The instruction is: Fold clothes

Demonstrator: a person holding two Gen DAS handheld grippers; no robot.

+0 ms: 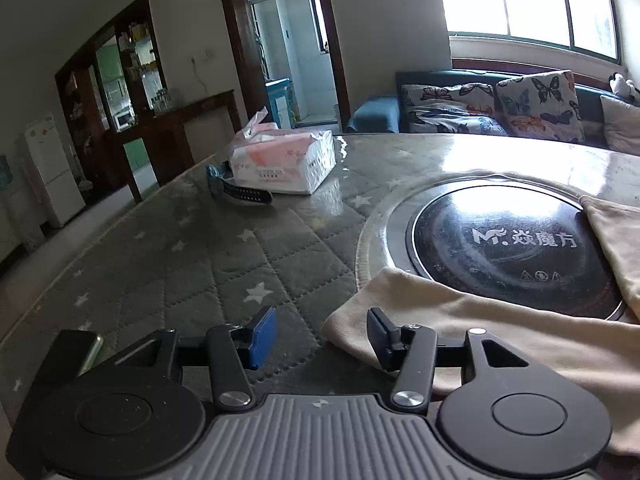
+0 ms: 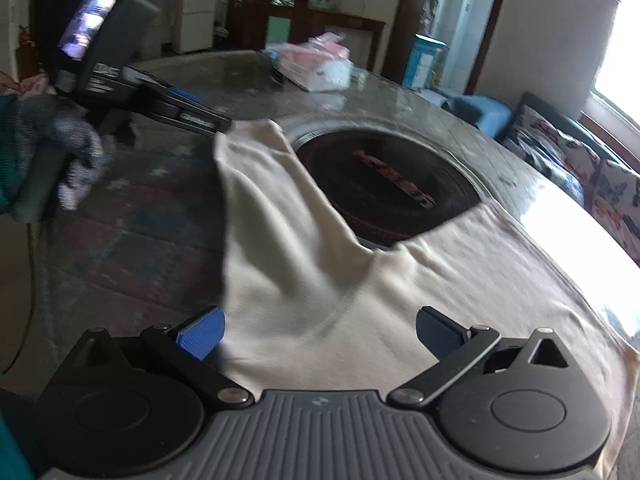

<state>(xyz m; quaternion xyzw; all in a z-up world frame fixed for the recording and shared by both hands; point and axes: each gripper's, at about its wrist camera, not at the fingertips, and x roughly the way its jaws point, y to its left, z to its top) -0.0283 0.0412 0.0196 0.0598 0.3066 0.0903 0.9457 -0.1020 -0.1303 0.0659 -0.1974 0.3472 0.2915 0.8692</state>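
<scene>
A cream garment (image 2: 320, 264) lies on the counter (image 1: 192, 248), which is covered by a grey quilted cloth with star marks. The garment looks like a pair of trousers or similar: two long limbs run away from a broad body, one on either side of a round black hob (image 1: 508, 248) set into the counter. The body part lies at the near edge; the limbs point toward the far side, so the long axis runs near to far.

The left tongs (image 1: 320, 336) stand released, jaws apart, nothing between them. The end of the left limb lies directly ahead of them and slightly to their right, its corner just beside the right jaw. Whether the jaw touches cloth cannot be told.

The right tongs (image 2: 320, 336) are likewise released and empty, jaws well apart, hovering over the broad body of the garment. The right wrist view is blurred, so fine creases cannot be read.

Judgement: the garment lies spread open, not folded. The left tongs are nearer the limb end; the right tongs are nearer the body. Any fold would turn on bringing the limb end across or back along the long axis.

Also on the counter, well clear of the garment: a tissue pack (image 1: 284, 160) and a dark strap (image 1: 240, 192).
</scene>
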